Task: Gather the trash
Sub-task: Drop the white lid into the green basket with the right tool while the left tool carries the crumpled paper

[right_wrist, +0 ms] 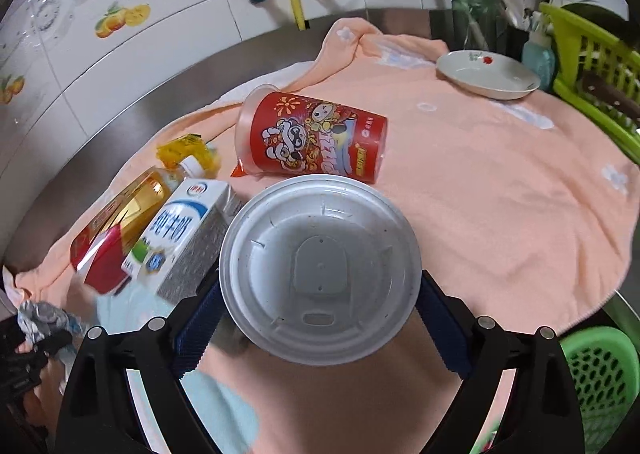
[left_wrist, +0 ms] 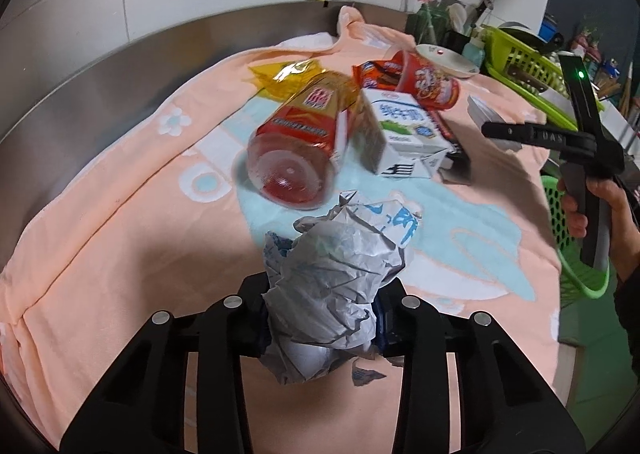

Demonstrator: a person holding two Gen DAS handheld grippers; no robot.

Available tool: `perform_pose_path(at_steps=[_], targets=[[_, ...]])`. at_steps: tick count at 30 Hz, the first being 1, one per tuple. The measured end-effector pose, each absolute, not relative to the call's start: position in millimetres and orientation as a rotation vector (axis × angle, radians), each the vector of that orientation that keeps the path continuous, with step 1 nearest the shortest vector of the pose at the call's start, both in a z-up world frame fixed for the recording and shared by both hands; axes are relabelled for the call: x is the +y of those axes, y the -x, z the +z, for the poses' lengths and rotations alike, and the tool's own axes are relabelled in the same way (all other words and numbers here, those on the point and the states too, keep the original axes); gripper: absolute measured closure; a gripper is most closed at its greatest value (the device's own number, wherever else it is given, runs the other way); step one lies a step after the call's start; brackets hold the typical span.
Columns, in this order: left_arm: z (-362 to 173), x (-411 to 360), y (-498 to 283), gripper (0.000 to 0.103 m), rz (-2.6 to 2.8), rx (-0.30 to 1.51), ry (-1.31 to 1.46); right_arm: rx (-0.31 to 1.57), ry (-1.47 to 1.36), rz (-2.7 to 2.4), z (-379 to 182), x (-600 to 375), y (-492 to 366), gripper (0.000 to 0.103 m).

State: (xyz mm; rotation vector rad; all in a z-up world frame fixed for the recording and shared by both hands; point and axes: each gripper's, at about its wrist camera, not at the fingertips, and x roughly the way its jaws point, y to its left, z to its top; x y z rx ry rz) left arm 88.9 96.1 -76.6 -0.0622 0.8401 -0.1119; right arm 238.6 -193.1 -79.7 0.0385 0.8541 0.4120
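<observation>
Nearest in the left wrist view, the left gripper (left_wrist: 322, 318) is clenched on a crumpled wad of white-and-blue paper (left_wrist: 336, 274), which fills the gap between its fingers and bulges toward 12 o'clock. In the right wrist view, the right gripper (right_wrist: 320, 314) grasps a white plastic cup lid (right_wrist: 320, 268) by its rim, the flat face turned to the camera (a few dark specks on it).

Beyond the paper, at 11 o'clock in the left view, a tea bottle with a red label (left_wrist: 304, 146) lies on its side on the peach towel (left_wrist: 120, 214), blurred, touching a white milk carton (left_wrist: 404, 134) at 1 o'clock. Farther on, a red printed cup (right_wrist: 316, 134) lies tipped over at 12 o'clock in the right view, with a yellow wrapper (right_wrist: 188, 154) at 10 o'clock. A white dish (right_wrist: 486, 74) sits at 2 o'clock near the towel's far edge.

A green perforated basket (right_wrist: 600, 378) stands off the counter at 4 o'clock.
</observation>
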Motion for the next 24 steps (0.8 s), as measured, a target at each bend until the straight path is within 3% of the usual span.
perform_pose_path(at_steps=[10, 24], targets=[[-52, 55, -80, 0.067, -0.211, 0.790, 0.020, 0.793, -0.034, 0.296, -67, -260, -165, 0.014], [-30, -83, -87, 0.067, -0.470, 0.765, -0.099, 0.890, -0.115, 0.039, -115, -391, -88, 0.013]])
